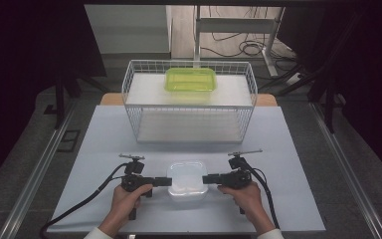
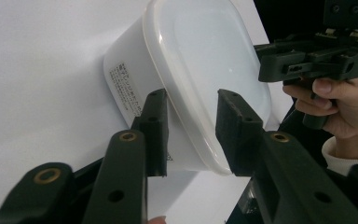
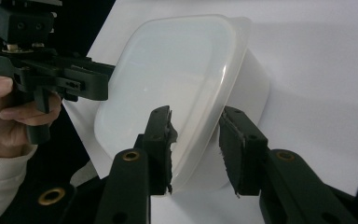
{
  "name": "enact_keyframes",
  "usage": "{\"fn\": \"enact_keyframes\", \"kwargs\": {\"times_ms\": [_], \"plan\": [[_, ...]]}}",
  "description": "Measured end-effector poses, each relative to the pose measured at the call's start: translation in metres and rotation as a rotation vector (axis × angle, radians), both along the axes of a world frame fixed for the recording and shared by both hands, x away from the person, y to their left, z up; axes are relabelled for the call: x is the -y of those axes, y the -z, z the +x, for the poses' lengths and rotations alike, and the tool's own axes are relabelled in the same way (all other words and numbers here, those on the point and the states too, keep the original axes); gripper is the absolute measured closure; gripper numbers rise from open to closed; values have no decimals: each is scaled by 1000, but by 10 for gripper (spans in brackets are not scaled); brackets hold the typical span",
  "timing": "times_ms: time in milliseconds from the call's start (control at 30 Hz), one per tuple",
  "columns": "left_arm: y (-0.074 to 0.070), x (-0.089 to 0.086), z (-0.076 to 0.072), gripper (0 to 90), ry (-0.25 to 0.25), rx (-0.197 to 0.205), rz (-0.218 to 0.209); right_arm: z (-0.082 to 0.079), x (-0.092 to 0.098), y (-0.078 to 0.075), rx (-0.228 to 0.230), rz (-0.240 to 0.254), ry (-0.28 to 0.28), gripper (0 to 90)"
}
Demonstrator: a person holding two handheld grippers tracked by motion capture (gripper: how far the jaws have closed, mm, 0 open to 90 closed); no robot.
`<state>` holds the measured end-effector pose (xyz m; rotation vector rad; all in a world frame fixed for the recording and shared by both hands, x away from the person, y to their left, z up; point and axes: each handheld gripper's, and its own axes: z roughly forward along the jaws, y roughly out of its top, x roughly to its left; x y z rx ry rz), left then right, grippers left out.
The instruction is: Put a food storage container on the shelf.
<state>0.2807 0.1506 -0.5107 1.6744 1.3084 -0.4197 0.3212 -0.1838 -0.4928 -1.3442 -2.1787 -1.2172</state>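
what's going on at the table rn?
A person holds a two-jaw gripper in each hand, one on either side of a lidded white plastic container on the white table. The left gripper and right gripper each straddle the container's rim edge, jaws not clearly pressing yet. Behind, a wire basket holds a green container.

Both grippers, left [image 1: 165, 181] and right [image 1: 208, 179], are matte black, with flat ribbed pads [image 2: 156, 133] on straight jaws, brass-ringed screw holes along the arms, and a thin grey rod on top. Black cables [image 1: 74, 209] trail from each. The person wears white cuffed sleeves [image 3: 0, 186].
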Motion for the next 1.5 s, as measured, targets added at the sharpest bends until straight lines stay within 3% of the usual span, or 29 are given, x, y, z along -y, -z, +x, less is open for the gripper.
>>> {"fn": "enact_keyframes", "kwargs": {"times_ms": [300,800,1500], "plan": [[-2,-2,-3,707,-19,6,-21,-1,4,-1,-15,37,22,707],[-7,-4,-6,764,-34,55,2,-6,2,-9,56,35,2,767],[-10,-4,-8,785,-22,83,4,-6,4,-11,93,27,-11,787]]}}
